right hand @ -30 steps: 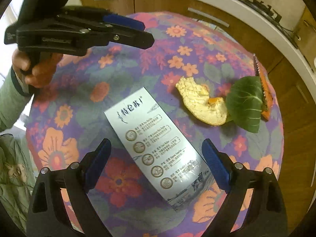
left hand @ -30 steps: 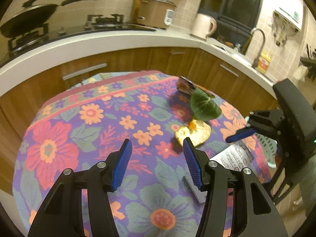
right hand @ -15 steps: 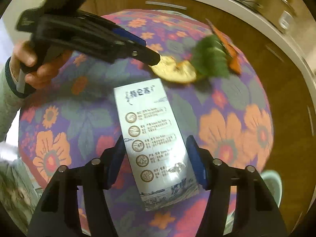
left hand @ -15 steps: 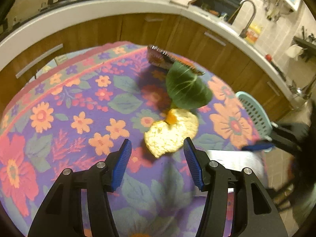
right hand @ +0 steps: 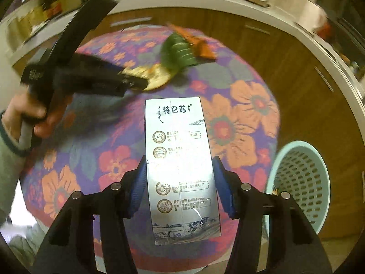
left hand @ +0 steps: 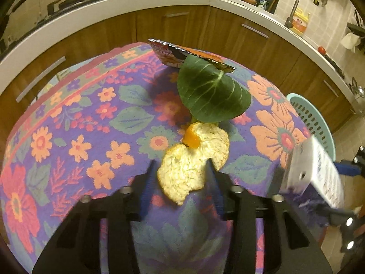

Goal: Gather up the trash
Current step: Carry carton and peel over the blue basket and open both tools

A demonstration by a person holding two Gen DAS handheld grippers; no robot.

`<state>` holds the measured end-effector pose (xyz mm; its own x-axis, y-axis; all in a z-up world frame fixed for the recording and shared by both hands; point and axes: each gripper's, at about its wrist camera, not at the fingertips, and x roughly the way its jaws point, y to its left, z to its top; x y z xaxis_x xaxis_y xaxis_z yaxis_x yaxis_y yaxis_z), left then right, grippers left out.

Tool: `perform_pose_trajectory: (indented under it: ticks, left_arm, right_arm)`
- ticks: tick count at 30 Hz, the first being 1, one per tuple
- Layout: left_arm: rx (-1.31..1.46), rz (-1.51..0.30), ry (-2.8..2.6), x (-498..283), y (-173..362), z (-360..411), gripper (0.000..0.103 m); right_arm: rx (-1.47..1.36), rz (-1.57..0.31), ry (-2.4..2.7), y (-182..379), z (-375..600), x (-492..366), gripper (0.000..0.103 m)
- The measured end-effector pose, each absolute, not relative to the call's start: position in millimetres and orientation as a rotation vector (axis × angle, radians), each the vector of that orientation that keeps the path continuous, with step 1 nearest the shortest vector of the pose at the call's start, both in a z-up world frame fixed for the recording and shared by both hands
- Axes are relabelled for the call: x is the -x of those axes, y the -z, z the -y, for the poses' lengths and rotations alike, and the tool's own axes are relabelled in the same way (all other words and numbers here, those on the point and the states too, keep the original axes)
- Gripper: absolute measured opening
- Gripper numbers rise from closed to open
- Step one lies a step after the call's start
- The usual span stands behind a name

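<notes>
My left gripper (left hand: pixel 181 178) is open, its fingers on either side of an orange peel (left hand: pixel 194 162) that lies on the flowered tablecloth (left hand: pixel 91 125). A green leaf (left hand: pixel 211 96) and an orange snack wrapper (left hand: pixel 189 53) lie just beyond the peel. My right gripper (right hand: pixel 179 180) is shut on a white milk carton (right hand: pixel 180 159) and holds it lifted off the table; the carton also shows at the right of the left wrist view (left hand: pixel 317 173). The left gripper shows in the right wrist view (right hand: pixel 136 82), over the peel (right hand: pixel 155 77).
A light green perforated basket (right hand: pixel 301 182) stands on the floor beside the table's right edge, also in the left wrist view (left hand: pixel 312 118). Wooden cabinets (left hand: pixel 182 27) and a white counter (left hand: pixel 136 2) curve behind the table.
My left gripper moved forward until its fingers straddle the orange peel. My right gripper closed on the milk carton and lifted it off the cloth.
</notes>
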<state>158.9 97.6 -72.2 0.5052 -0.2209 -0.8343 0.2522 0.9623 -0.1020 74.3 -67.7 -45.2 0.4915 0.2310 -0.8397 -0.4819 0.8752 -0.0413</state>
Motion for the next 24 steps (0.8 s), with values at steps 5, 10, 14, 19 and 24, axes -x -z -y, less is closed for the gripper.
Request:
perform_pose_trajectory:
  ticks: [5,10,14,19,24]
  left_arm:
    - [-0.059,-0.986,0.268,-150.5,69.0,-93.3,0.005]
    - [-0.043,-0.947,0.277,-133.1,59.5,-92.1,0.002]
    - [-0.021,-0.915,0.319,-119.7,49.2,-85.5,0.002]
    - [-0.007,-0.872,0.405,-108.6,32.0,-61.2,0.002]
    - [-0.038,-0.831,0.473,-109.8,15.1,-17.6,0.002]
  right_arm:
    - [0.216,-0.949,-0.421,43.0,77.1,-80.7,0.051]
    - [0.147,-0.935,-0.407,40.6,93.2,-79.9,0.051]
    - [0.107,-0.924,-0.383,36.9,110.1,-77.7,0.051]
    - [0.067,-0.898,-0.329,29.6,141.4,-77.7,0.051]
    - [0.02,-0.879,-0.26,25.2,185.3,-81.3,0.051]
